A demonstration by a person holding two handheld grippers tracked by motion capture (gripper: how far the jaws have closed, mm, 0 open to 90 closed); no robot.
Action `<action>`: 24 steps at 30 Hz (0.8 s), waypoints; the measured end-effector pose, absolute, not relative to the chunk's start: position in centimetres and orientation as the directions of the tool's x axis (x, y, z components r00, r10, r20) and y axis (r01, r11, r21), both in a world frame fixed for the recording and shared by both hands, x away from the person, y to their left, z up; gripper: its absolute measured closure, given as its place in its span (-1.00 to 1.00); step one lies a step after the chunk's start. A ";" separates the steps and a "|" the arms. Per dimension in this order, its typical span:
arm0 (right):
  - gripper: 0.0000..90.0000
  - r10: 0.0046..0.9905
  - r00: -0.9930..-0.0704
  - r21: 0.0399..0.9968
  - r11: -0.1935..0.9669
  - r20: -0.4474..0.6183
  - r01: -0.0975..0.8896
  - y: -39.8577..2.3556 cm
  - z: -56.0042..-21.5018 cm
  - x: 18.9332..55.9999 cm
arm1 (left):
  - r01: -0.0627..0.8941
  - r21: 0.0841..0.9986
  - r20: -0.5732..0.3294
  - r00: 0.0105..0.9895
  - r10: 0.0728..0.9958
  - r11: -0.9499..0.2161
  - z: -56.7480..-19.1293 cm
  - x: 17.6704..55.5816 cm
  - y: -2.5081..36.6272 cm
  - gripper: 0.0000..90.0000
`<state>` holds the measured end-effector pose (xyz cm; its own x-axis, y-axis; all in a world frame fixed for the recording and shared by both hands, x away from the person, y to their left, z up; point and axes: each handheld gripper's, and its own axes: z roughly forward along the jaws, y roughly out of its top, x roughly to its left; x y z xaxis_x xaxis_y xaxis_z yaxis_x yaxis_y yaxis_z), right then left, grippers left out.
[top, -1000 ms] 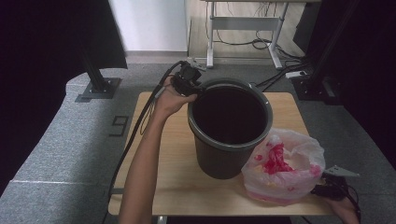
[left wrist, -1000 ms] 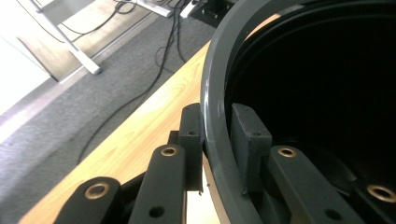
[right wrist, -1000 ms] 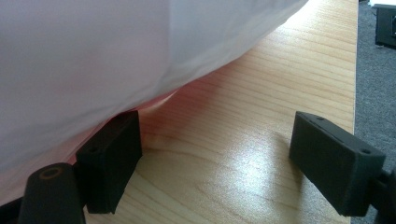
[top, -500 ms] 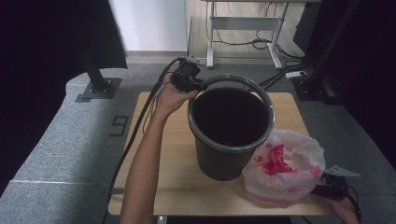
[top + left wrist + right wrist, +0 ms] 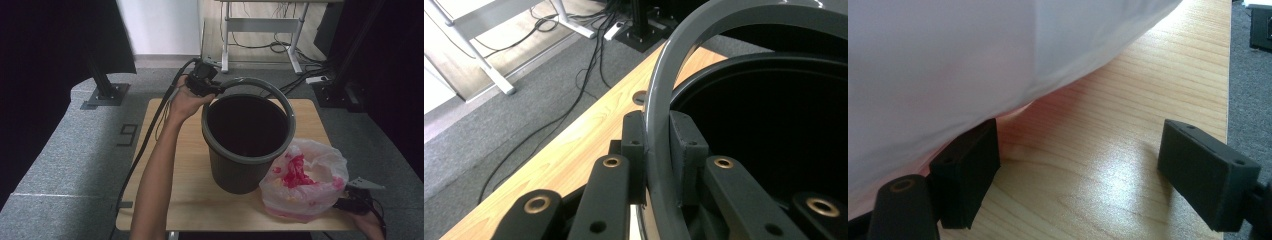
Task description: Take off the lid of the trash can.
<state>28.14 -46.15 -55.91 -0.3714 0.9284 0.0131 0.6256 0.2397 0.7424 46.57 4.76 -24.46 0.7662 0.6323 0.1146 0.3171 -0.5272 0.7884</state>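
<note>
Gripping the thin grey hoop handle (image 5: pixel 659 100) of the dark plastic bucket (image 5: pixel 245 165) mid-tabletop (image 5: pixel 150 190), the left claw (image 5: pixel 212 89) has just clamped shut; lifting looks still ahead. The right claw (image 5: pixel 1078 165) rests wide open beside the translucent pink-stained plastic bag (image 5: pixel 305 180).

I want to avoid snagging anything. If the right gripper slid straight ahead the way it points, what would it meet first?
Probably the plastic bag: it already bulges over one jaw of the open right gripper. Between the jaws only bare wooden table lies ahead, though depth is hard to judge.
</note>
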 end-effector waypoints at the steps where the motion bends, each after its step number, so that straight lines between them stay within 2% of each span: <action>1: -0.62 0.928 -0.371 0.742 0.240 0.013 0.626 -46.1 -55.9 28.1 | 0.314 0.791 0.115 0.767 0.631 -0.525 -24.4 46.6 4.7 0.76; 16: -0.62 0.928 -0.371 0.742 0.240 0.013 0.625 -46.1 -55.9 28.1 | 0.307 0.823 0.066 0.785 0.616 -0.479 -23.5 46.2 5.4 0.76; 24: -0.62 0.928 -0.371 0.742 0.240 0.013 0.626 -46.1 -55.9 28.1 | 0.296 0.829 0.068 0.789 0.611 -0.474 -22.9 45.9 5.5 0.77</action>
<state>28.14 -46.15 -55.91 -0.3713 0.9284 0.0131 0.6256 0.2397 0.7424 45.90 5.46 -22.93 0.7885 0.6112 0.0685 0.2957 -0.4744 0.8292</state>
